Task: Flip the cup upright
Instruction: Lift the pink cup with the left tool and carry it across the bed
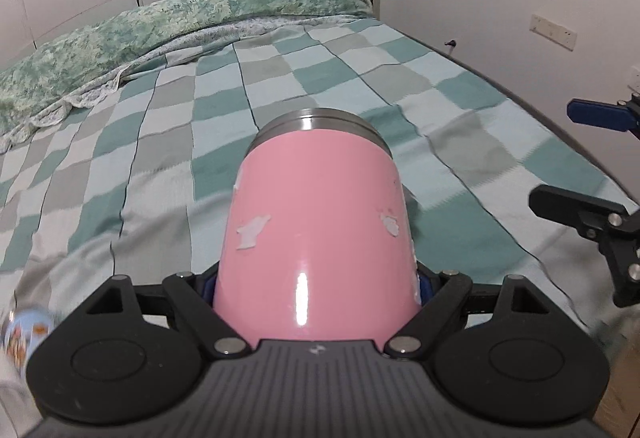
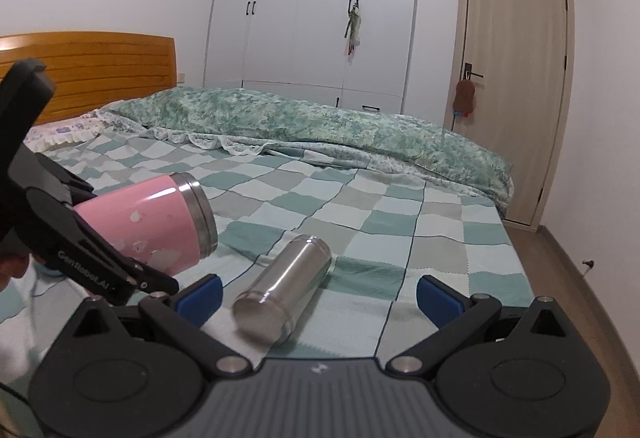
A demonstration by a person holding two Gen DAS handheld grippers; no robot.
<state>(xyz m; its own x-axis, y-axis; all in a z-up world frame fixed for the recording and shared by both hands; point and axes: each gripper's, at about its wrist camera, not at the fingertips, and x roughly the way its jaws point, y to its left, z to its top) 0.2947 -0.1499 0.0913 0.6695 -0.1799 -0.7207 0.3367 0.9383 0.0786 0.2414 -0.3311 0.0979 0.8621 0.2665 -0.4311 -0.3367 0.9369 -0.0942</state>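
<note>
A pink cup (image 1: 316, 222) with a steel rim and flaked paint is held in my left gripper (image 1: 318, 284), whose blue pads are shut on its base end. The cup is lifted off the bed, tilted, its rim pointing away. In the right wrist view the same pink cup (image 2: 156, 222) hangs at the left in the left gripper (image 2: 80, 238), rim toward the right. My right gripper (image 2: 318, 298) is open and empty, low over the bed. A steel flask (image 2: 286, 292) lies on its side between its blue pads (image 2: 200, 296).
The checked green and grey bedspread (image 2: 400, 222) covers the bed. A rumpled green quilt (image 2: 320, 121) lies along the far side. A wooden headboard (image 2: 92, 69), white wardrobes (image 2: 312, 5) and a door (image 2: 516, 77) stand behind. The bed edge and floor (image 2: 580, 278) are at the right.
</note>
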